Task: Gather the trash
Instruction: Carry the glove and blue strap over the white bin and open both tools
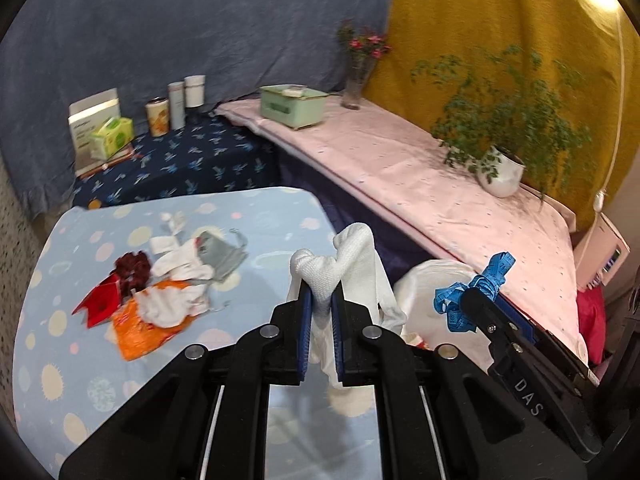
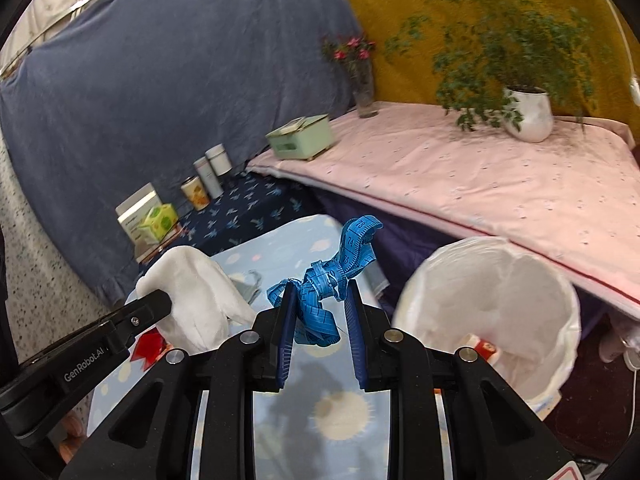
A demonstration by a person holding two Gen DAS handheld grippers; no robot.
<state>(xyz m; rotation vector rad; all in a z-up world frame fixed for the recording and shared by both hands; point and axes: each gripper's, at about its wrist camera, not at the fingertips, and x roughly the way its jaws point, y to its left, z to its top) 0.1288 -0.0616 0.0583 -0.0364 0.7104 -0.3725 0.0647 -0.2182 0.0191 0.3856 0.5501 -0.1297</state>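
Above the near edge of the pale blue spotted tabletop (image 1: 260, 216), the left tool (image 1: 320, 300) has its blue pads pressed together on a white cloth (image 1: 352, 256), which bunches up over the tips and droops down between the arms. Toward the lower right of the left wrist view, the right tool (image 2: 320, 300) shows from the side with a blue measuring tape (image 2: 340, 276) at its tip. In the right wrist view that tape is a tangled knot sitting between the two blue pads, one loop sticking up past them; the pads stand somewhat apart and the tape touches the left one, but I cannot tell whether the right pad bears on it. Just right of both tools, in the lower right of the right wrist view, stands a bin lined with a white bag (image 2: 496, 280), mouth open, a small red and white item lying inside. Left of centre in the left wrist view, a pile of scraps (image 1: 160, 284) lies on the tabletop: red paper, orange wrapper, white rags, a grey piece. A potted plant (image 1: 500, 168) sits on the pink-covered surface behind.
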